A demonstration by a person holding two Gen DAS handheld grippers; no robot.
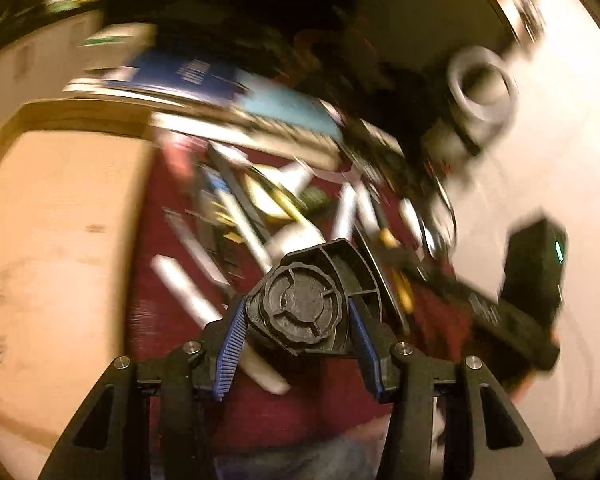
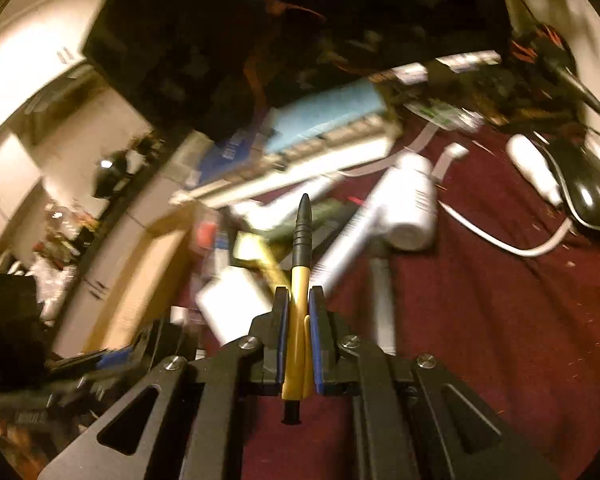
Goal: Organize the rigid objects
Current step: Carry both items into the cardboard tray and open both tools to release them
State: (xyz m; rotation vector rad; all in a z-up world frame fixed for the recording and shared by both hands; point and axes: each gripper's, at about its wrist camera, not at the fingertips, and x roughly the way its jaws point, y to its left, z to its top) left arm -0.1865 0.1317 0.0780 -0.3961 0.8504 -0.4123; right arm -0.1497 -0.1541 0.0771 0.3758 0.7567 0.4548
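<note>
Two grippers were in use. Left gripper (image 1: 298,316): blue pads pressed on either side of one black plastic part (image 1: 304,308) with a round ribbed knob, held above the clutter. Right gripper (image 2: 299,300): jaws almost fully together, clamped on one gold pen (image 2: 299,280) with a black ribbed tip, pointing forward over the pile. One dark red cloth (image 2: 480,300) covered the surface, littered with blurred white sticks and tubes, too smeared to count. One white bottle (image 2: 414,208) lay on its side near the middle; one black mouse (image 2: 590,196) with a white cable sat towards the right edge. One cardboard box (image 1: 56,248) stood at the left edge, contents not visible. One light-blue box (image 2: 328,118) lay at the far edge.
</note>
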